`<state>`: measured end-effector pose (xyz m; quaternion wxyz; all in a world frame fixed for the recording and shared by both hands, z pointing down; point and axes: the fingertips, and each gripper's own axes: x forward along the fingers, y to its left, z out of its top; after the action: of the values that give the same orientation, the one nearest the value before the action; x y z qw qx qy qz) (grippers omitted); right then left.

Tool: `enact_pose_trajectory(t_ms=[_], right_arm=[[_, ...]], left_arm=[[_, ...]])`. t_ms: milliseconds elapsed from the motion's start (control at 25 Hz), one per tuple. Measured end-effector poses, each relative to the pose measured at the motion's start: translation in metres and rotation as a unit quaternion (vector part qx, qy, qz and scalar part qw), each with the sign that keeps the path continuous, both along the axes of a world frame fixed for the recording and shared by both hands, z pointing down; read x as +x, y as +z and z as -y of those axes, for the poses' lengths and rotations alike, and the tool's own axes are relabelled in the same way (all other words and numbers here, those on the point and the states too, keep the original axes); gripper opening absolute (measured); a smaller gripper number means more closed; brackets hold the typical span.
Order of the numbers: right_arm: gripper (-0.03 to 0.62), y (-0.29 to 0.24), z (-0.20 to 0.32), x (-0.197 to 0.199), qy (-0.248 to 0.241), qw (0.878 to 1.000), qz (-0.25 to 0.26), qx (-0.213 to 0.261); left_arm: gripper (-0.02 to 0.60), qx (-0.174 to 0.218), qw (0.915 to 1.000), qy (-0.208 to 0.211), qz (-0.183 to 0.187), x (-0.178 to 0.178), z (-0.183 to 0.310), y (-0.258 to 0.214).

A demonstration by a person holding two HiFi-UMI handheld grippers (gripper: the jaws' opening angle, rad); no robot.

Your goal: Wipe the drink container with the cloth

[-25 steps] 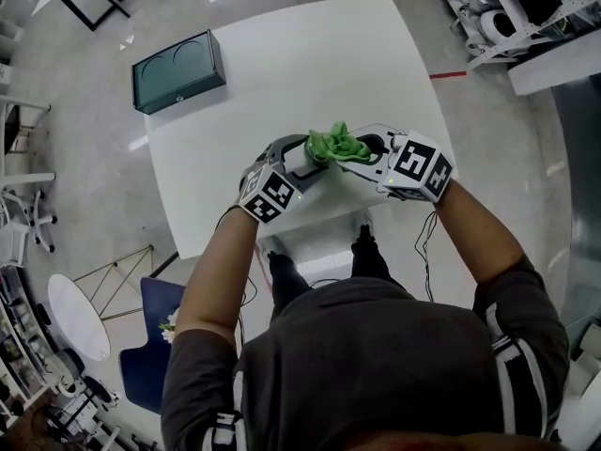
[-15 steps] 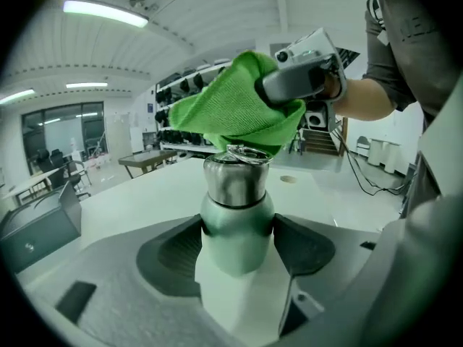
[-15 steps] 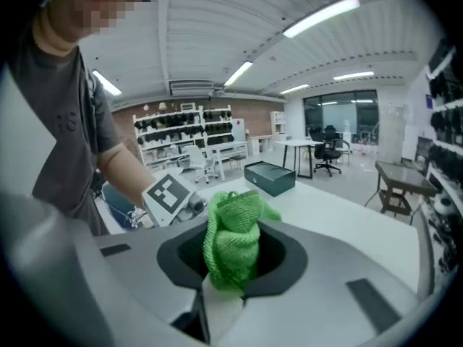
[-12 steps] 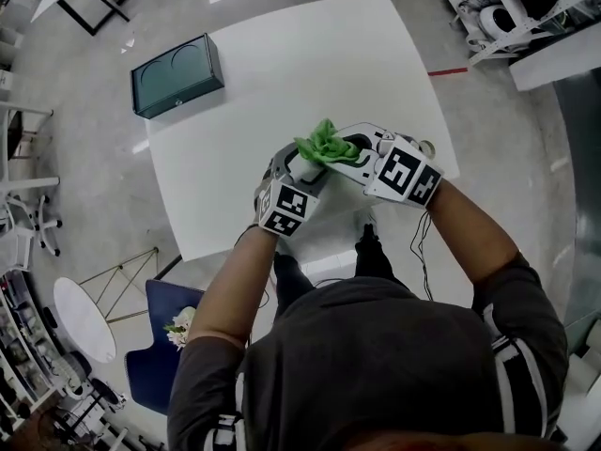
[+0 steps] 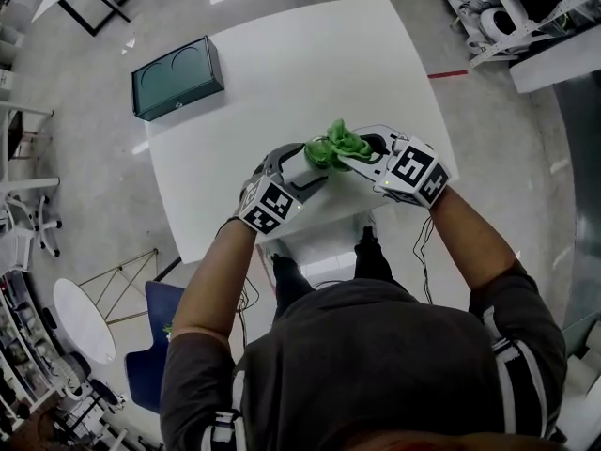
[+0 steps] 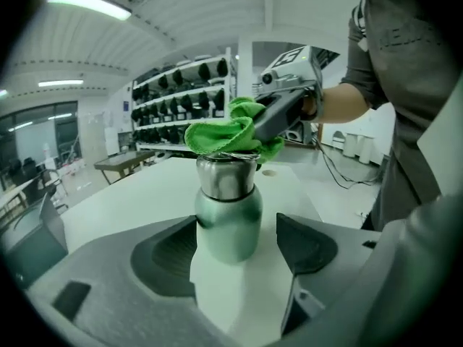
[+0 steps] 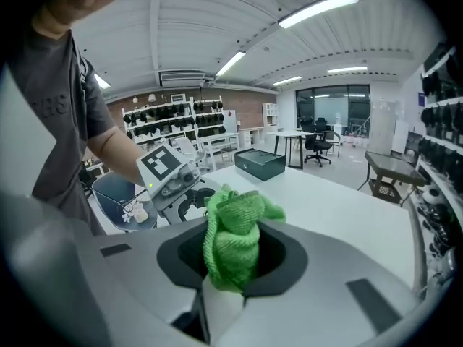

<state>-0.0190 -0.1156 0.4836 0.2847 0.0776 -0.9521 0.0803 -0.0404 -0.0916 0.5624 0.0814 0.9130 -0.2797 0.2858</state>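
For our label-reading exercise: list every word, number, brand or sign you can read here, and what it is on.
No readable text anywhere.
Shirt: faint lettering, too blurred to read.
Marker cubes: square patterns only, no words.
Drink container, cloth, green case: no print visible.

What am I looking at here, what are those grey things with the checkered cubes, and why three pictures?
No robot here: a person holds a claw tool in each hand. The head view looks down from a camera on the person's head; the other two come from cameras riding on each claw. The left claw stands open around a green steel bottle on the white table. The right claw is shut on a green cloth, resting on the bottle's top. The cubes are part of the claws. A dark green box sits near the table's far left corner.
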Motion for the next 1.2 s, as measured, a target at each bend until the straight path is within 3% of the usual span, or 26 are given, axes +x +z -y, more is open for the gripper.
enact_pose_trajectory(t_ms=[120,240,480,880,1000,1200], right_arm=[[0.080,0.000,0.001,0.002,0.004,1.000,0.010,-0.008],[0.080,-0.001,0.000,0.003,0.004,1.000,0.022,-0.017],[0.081,0.016,0.004,0.021,0.060,0.993,0.080,-0.064],[0.083,0.120,-0.026,0.022,0.059,0.992,-0.050,-0.102],[0.083,0.108,-0.023,0.031,0.058,0.992,-0.047,-0.101],[0.081,0.051,-0.022,0.032,0.053,0.995,-0.001,-0.079]], left_arm=[[0.324,0.024,0.9963,0.074,0.035,-0.005,-0.001,0.002],[0.322,0.042,0.9927,0.103,0.047,0.001,0.007,0.005],[0.307,0.038,0.9952,0.087,0.025,0.004,0.011,0.007],[0.305,0.025,0.9968,0.073,0.020,0.004,0.011,0.010],[0.304,0.021,0.9974,0.067,0.015,0.006,0.012,0.010],[0.304,0.021,0.9976,0.065,0.011,0.004,0.012,0.011]])
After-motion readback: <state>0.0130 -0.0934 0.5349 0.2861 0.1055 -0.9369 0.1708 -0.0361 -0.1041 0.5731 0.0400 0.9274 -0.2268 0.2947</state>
